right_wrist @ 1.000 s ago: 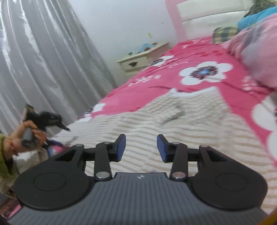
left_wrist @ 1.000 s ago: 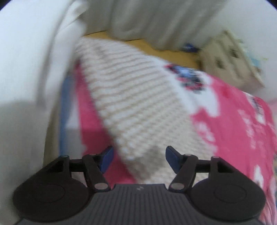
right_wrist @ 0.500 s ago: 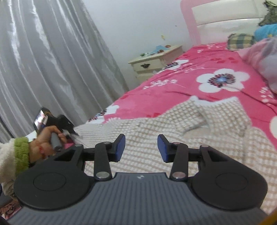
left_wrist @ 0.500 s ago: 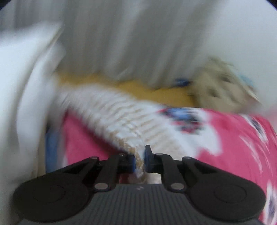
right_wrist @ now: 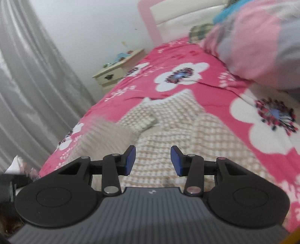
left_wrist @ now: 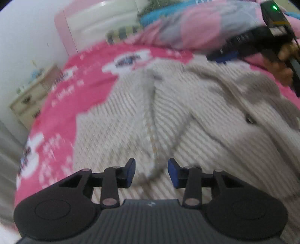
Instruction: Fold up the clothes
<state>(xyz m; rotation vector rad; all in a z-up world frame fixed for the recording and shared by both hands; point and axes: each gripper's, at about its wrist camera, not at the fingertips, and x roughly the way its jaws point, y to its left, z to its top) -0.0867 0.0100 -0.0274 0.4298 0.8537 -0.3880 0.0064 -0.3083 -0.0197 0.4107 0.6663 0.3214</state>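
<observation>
The knit (left_wrist: 187, 105) lies spread on the pink bedspread (left_wrist: 78, 88), checked cream and tan, its body flat but rumpled. A ridge of cloth runs up its middle in the left wrist view, with a sleeve or flap lapped across on the right. In the right wrist view a flap (right_wrist: 138, 122) sits doubled over near the far edge. I'd judge that a fold lies partly made, though the blur keeps me from saying which part is sleeve and which is hem.

The left gripper (left_wrist: 151, 172) hangs low over the ridge, fingers spread wide, nothing between them. Its line along the crease suggests it is placed to work that fold. The right gripper (right_wrist: 152, 161) hovers over the near part of the knit, fingers equally wide and empty. From the left side it (left_wrist: 243, 47) shows at the far right with the hand (left_wrist: 285, 62) that carries it, reaching over the far shoulder of the cloth.

Beyond the knit are heaped quilts (right_wrist: 253, 41), a headboard (right_wrist: 180, 15), a nightstand (right_wrist: 116, 73) and a grey curtain (right_wrist: 33, 84).
</observation>
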